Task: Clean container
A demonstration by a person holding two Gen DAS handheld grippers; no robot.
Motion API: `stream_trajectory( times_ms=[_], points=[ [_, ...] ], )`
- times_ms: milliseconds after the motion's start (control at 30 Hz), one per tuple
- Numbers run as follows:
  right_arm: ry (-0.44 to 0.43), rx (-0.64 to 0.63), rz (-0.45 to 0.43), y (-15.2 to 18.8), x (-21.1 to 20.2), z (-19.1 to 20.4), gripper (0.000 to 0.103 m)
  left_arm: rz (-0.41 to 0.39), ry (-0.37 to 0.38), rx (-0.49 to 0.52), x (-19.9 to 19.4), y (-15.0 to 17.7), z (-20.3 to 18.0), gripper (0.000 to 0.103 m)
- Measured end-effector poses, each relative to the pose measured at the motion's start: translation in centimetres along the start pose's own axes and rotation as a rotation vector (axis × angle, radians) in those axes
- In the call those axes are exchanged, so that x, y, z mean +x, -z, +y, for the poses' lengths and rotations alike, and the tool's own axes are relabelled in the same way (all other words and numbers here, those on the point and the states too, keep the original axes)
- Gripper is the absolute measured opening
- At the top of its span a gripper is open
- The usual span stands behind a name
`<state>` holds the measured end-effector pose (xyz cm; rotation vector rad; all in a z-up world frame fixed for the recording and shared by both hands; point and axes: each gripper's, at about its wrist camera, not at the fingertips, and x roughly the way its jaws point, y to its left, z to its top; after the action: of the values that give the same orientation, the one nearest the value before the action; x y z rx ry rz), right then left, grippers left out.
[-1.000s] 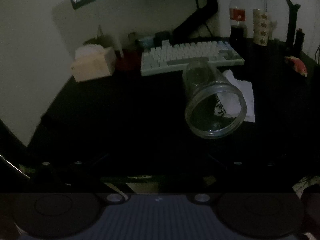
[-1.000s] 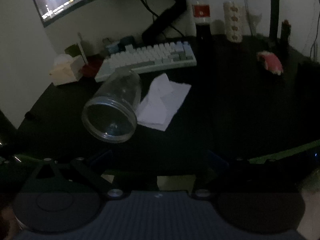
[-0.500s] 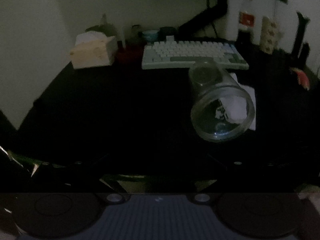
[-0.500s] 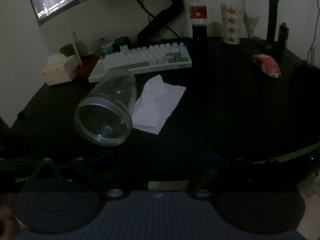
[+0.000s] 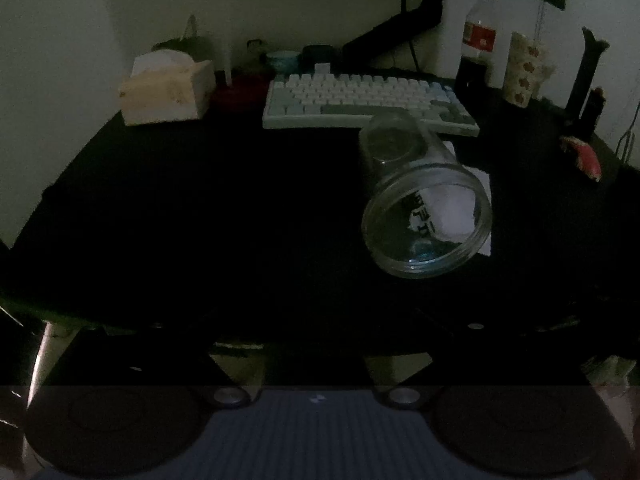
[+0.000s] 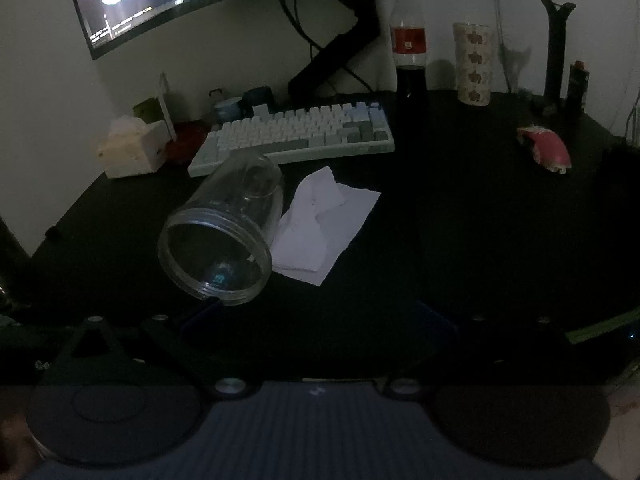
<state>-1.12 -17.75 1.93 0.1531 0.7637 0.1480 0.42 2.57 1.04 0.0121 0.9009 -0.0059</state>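
**Jar and tissue both untouched; wiping not yet begun**

The clear container (image 6: pixel 224 236) lies on its side on the dark worktop (image 6: pixel 460 240), open mouth toward the near edge and base toward the keyboard (image 6: pixel 296 136). A white tissue (image 6: pixel 324 228) lies flat and slightly rumpled just to its right, touching or partly tucked under the jar wall; from the left wrist view it shows through the transparent side. Neither is held, so judging from this layout the cleaning has not started: the tissue has yet to be picked up, the jar steadied, and the inside wiped.

The container looks like thin, smooth plastic or glass, cylindrical, with a ridged, threaded rim and a rounded base. Being round and on its side, it would probably roll if nudged. The tissue is soft, thin and creased, likely to bunch when pinched.

The left tongs (image 5: pixel 316 344) and right tongs (image 6: pixel 316 336) sit at the near edge, well short of both items. Their dark fingers are spread apart with nothing between them, though the gloom leaves the tips faint.
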Motion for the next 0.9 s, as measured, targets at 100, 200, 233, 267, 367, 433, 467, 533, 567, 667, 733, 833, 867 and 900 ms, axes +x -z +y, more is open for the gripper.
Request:
stream_trajectory(
  times_ms=[100, 200, 233, 267, 367, 433, 467, 533, 567, 667, 733, 833, 867, 900],
  points=[
    [-0.026, 0.027, 0.031, 0.0, 0.5, -0.5, 0.103, 0.008, -0.015, 0.014, 0.3, -0.1, -0.2, 0.103],
    [-0.036, 0.024, 0.040, 0.0, 0.5, -0.5, 0.103, 0.013, -0.006, 0.001, 0.3, -0.3, 0.2, 0.103],
    [-0.032, 0.018, 0.033, 0.1, 0.3, -0.5, 0.103, 0.015, -0.003, -0.004, 0.3, -0.3, 0.3, 0.103],
    [-0.027, 0.011, 0.027, 0.1, 0.2, -0.4, 0.103, 0.014, -0.001, -0.012, 0.2, -0.4, 0.5, 0.103],
    [-0.027, -0.003, 0.023, 0.2, 0.0, -0.2, 0.103, 0.007, 0.010, -0.028, 0.1, -0.5, 0.8, 0.103],
    [-0.029, 0.000, 0.020, 0.2, 0.0, -0.2, 0.103, 0.007, -0.007, -0.014, 0.1, -0.5, 0.7, 0.103],
    [-0.029, 0.002, 0.020, 0.1, 0.0, -0.2, 0.103, 0.003, -0.014, -0.006, 0.1, -0.4, 0.6, 0.103],
    [-0.028, 0.005, 0.021, 0.1, 0.0, -0.4, 0.103, -0.006, -0.023, 0.008, -0.1, -0.4, 0.4, 0.103],
    [-0.029, 0.007, 0.022, 0.1, 0.0, -0.4, 0.103, -0.005, -0.022, 0.011, -0.1, -0.3, 0.3, 0.103],
    [-0.033, 0.011, 0.024, 0.0, 0.0, -0.6, 0.103, -0.002, -0.015, 0.020, -0.1, -0.3, 0.1, 0.103],
    [-0.036, 0.008, 0.022, 0.0, -0.1, -0.6, 0.103, -0.001, -0.020, 0.025, 0.0, -0.3, -0.1, 0.103],
    [-0.033, 0.010, 0.020, 0.0, -0.1, -0.6, 0.103, -0.007, -0.021, 0.035, -0.2, -0.2, -0.3, 0.103],
    [-0.032, 0.012, 0.022, 0.0, 0.0, -0.7, 0.103, -0.007, -0.020, 0.034, -0.2, -0.2, -0.2, 0.103],
    [-0.032, 0.015, 0.024, 0.0, 0.0, -0.7, 0.103, -0.007, -0.019, 0.033, -0.1, -0.2, -0.2, 0.103]
  ],
)
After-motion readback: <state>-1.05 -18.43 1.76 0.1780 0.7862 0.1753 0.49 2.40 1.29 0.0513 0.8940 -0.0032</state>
